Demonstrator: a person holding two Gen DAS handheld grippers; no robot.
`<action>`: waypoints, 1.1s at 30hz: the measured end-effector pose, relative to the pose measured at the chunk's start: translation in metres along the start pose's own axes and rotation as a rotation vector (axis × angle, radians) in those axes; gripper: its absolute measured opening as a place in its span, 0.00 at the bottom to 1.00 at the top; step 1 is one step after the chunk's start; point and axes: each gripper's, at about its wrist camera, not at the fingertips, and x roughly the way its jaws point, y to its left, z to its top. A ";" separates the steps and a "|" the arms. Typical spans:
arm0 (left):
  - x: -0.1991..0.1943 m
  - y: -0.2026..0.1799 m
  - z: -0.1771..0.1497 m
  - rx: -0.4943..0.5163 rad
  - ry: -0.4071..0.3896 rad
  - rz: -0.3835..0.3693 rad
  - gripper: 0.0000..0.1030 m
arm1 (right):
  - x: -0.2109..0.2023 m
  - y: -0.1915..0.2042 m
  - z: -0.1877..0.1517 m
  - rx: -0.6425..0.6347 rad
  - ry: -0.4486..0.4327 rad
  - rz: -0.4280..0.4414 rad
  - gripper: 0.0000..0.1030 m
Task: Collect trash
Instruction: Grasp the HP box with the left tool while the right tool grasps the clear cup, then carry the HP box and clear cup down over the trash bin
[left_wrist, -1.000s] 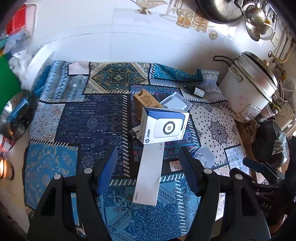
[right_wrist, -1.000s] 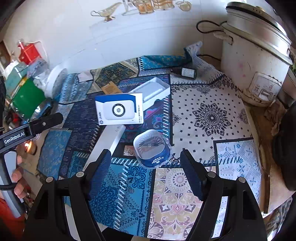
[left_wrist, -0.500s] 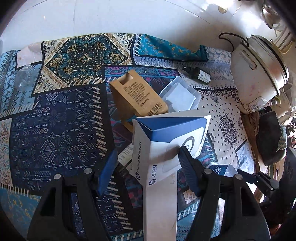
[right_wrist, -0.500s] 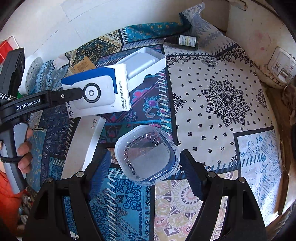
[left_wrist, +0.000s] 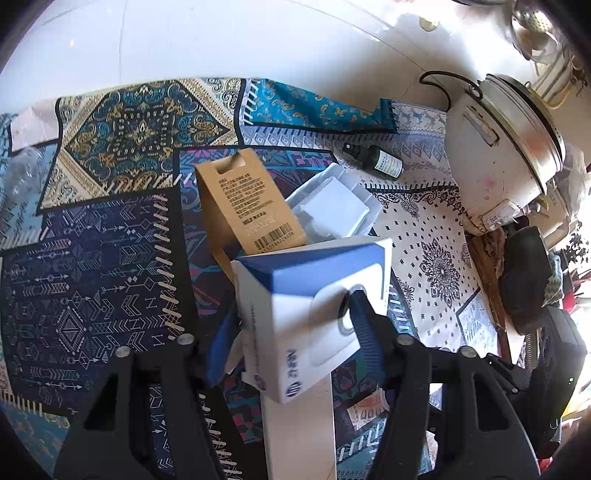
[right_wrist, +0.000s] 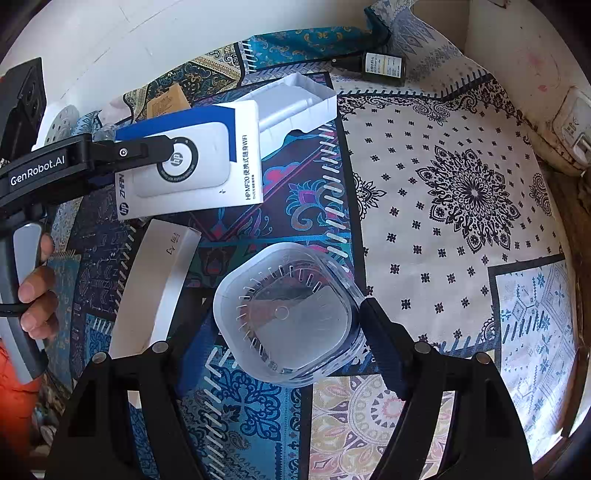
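My left gripper (left_wrist: 291, 328) is shut on a white and blue HP box (left_wrist: 314, 295), one finger on top of it and one beneath; the box also shows in the right wrist view (right_wrist: 192, 162), tilted up off the cloth. My right gripper (right_wrist: 284, 328) is closed around a clear plastic tub (right_wrist: 291, 314) with a blue label, its fingertips (right_wrist: 373, 321) touching the tub's sides. A brown carton (left_wrist: 247, 203), a white plastic tray (left_wrist: 332, 206) and a long white box (right_wrist: 155, 280) lie on the patterned cloth.
A small dark bottle (right_wrist: 380, 68) lies at the far edge of the cloth. A white rice cooker (left_wrist: 498, 155) stands at the right. A clear bottle (left_wrist: 22, 173) lies at the far left. The white wall is close behind.
Both grippers moved forward and down. The left one closed on the HP box and tilted it up. The right one closed around the plastic tub.
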 end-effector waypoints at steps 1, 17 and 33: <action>-0.003 -0.001 0.000 0.003 -0.008 0.001 0.52 | 0.001 0.001 0.002 -0.007 -0.002 -0.006 0.69; -0.058 -0.052 -0.015 0.061 -0.115 0.061 0.29 | -0.036 -0.012 -0.011 0.002 -0.070 0.008 0.66; -0.173 -0.134 -0.098 -0.036 -0.358 0.283 0.29 | -0.138 -0.033 -0.041 -0.171 -0.244 0.074 0.66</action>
